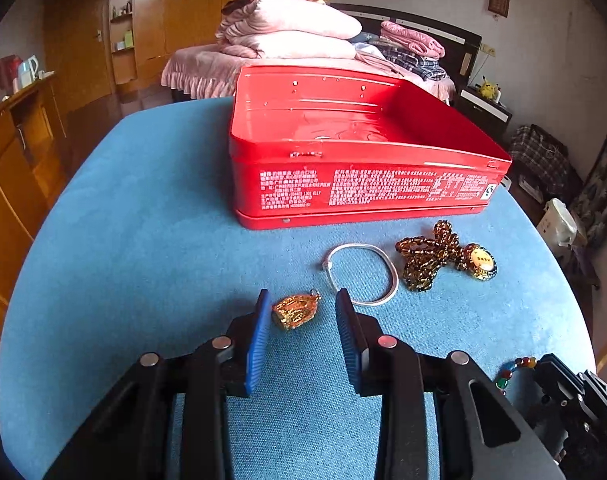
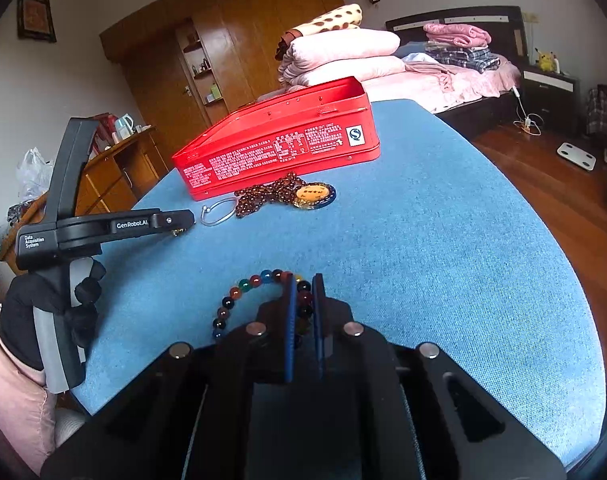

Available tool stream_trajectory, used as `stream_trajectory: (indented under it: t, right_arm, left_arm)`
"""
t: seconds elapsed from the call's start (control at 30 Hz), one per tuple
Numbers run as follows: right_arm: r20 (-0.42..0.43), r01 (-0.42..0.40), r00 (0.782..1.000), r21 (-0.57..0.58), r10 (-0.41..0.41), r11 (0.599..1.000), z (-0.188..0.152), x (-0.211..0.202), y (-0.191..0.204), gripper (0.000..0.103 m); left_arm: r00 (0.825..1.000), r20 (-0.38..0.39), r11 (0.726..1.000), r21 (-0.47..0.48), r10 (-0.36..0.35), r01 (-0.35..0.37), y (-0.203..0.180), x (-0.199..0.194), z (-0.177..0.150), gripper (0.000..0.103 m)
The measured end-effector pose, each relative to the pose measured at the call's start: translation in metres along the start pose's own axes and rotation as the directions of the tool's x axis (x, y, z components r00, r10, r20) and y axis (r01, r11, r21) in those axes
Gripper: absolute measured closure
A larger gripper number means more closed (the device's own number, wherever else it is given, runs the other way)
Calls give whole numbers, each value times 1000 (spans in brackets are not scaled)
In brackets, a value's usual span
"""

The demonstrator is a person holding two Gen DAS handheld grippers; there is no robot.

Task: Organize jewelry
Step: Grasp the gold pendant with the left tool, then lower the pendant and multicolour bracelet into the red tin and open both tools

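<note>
An open red tin box [image 1: 359,160] stands on the blue table [image 1: 143,240]; it also shows in the right wrist view [image 2: 279,144]. My left gripper [image 1: 303,308] is open, with a gold pendant [image 1: 295,311] lying between its fingertips. A silver bangle [image 1: 363,272] and a brown bead necklace with a round pendant [image 1: 435,260] lie just beyond it. My right gripper [image 2: 303,288] is shut on a multicoloured bead bracelet [image 2: 239,296], which rests on the table. The bracelet also shows at the left wrist view's lower right [image 1: 515,368].
A bed with folded pink quilts [image 1: 295,28] stands behind the table. Wooden cabinets [image 1: 19,152] stand to the left. A nightstand [image 1: 483,108] and bags lie on the floor at right. The left gripper's body [image 2: 103,228] shows in the right wrist view.
</note>
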State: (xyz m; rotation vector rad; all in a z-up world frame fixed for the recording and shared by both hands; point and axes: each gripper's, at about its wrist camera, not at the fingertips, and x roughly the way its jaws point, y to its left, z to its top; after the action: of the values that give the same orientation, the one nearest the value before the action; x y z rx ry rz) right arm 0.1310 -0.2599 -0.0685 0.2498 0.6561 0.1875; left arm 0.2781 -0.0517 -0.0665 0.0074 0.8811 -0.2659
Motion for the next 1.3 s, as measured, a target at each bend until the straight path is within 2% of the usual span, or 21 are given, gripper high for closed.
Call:
stream_trajectory:
  t: [0.27,0.37,0.53,0.67,0.8,0.93,1.3]
  right_arm:
    - [-5,6,1000,1,-6,1000,0,2,0,96]
    - [-5,6,1000,2,-6,1000,0,2,0,96]
    - [-3,6,1000,-1,-6,1000,0,1,1,96]
    - [12,-2,1000,2,2,1000,0,-3,0,96]
    - [16,-8,1000,-8,8,1000,0,-6,0,96]
    - [-9,14,1000,-25,-15,1000,-2,-1,3,96]
    - [-21,41,999,-55,-43,998,-7,1,7,94]
  left_arm:
    - [1000,-7,999,30,13,-13,-10,0,-7,66]
    - [1000,-5,1000,20,19,-19,-9,-2,-9,82]
    - [1000,8,999,38,29,-29,-13,-7,-13,82]
    - [1000,28,999,38,0,-1,-19,-18,-22,82]
    - [998,60,999,30,-26,24,-23,-32,-29,82]
    - [994,107,999,41,-13,9,-31,-47,-39,82]
    - [994,100,999,34,-35,32,-29,-51,-52,82]
